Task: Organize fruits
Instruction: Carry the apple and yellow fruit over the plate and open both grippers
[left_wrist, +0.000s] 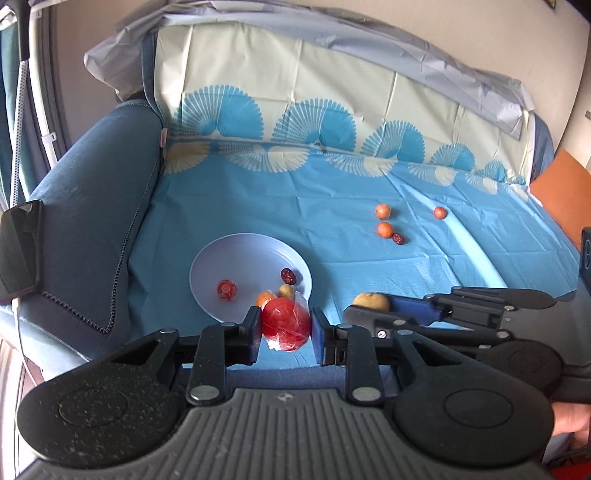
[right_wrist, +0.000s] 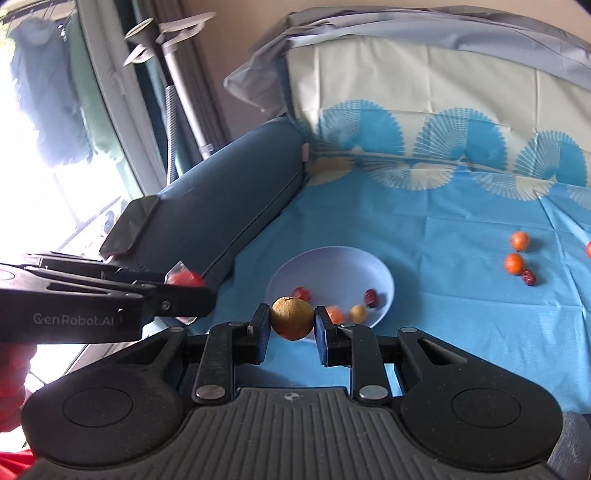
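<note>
My left gripper is shut on a red fruit in clear wrap, held above the near rim of the pale blue plate. In the right wrist view my right gripper is shut on a round brown fruit, just in front of the plate. Each gripper shows in the other's view: the right gripper with the brown fruit, the left gripper with the red fruit. On the plate lie a red wrapped fruit, a dark red date, a yellow fruit and an orange one.
Loose on the blue cloth at the right lie two orange fruits, a date and a red-orange fruit. A dark blue sofa arm with a black phone on it borders the left.
</note>
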